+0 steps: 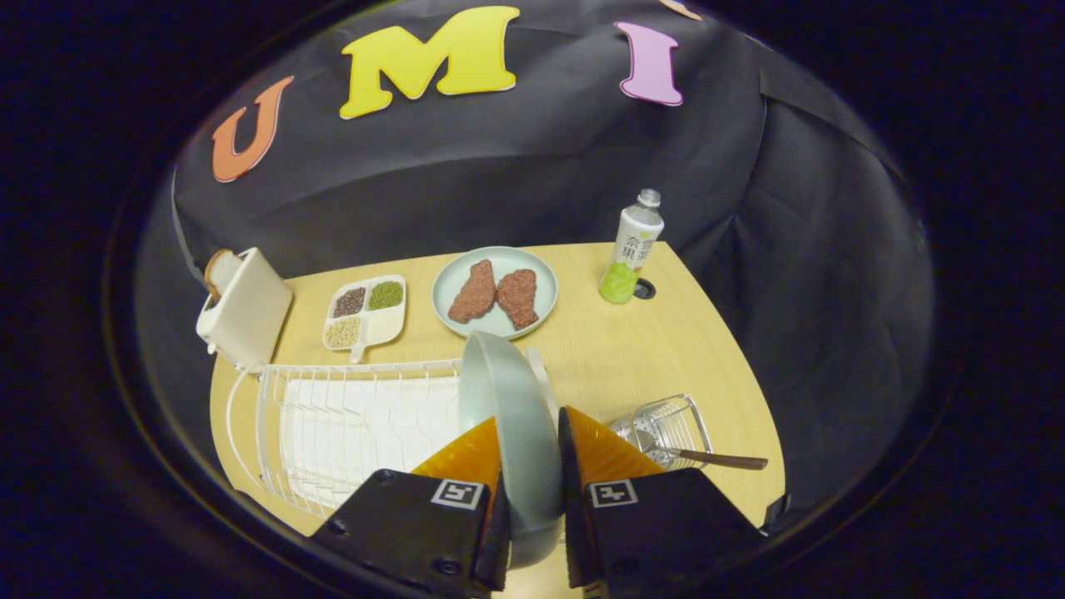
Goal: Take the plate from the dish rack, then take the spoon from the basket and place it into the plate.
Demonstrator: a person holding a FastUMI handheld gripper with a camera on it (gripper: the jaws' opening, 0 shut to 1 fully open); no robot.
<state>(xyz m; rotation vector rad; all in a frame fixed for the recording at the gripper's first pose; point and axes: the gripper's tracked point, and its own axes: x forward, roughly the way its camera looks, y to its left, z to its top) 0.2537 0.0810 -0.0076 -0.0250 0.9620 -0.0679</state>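
— Gripper view: what is held by the gripper (530, 466)?

— A plate (509, 416) is clamped between the two orange fingers (468, 456), which are closed against its two faces. It is held on edge, upright, with its rim running away from the camera.

— How is the plate to be described?

— Pale grey-green, round and smooth, with a lighter rim (the underside is turned toward the rack). Its far edge is seen just at the rack's right end, and its near edge is sunk between the black finger bases.

— And the rack (349, 420)?

— White wire, laid on the wooden table (691, 349) to the left of the fingers, with a white tray under it.

— Where is the spoon (707, 457)?

— It is lying in a small wire basket (666, 428) just right of the right finger, its dark handle pointed outward over the rim.

— What is seen beyond?

— A second plate with two brown pieces (496, 293), a divided dish (366, 312), a toaster (244, 309) and a bottle (632, 246) near the table's far edge.
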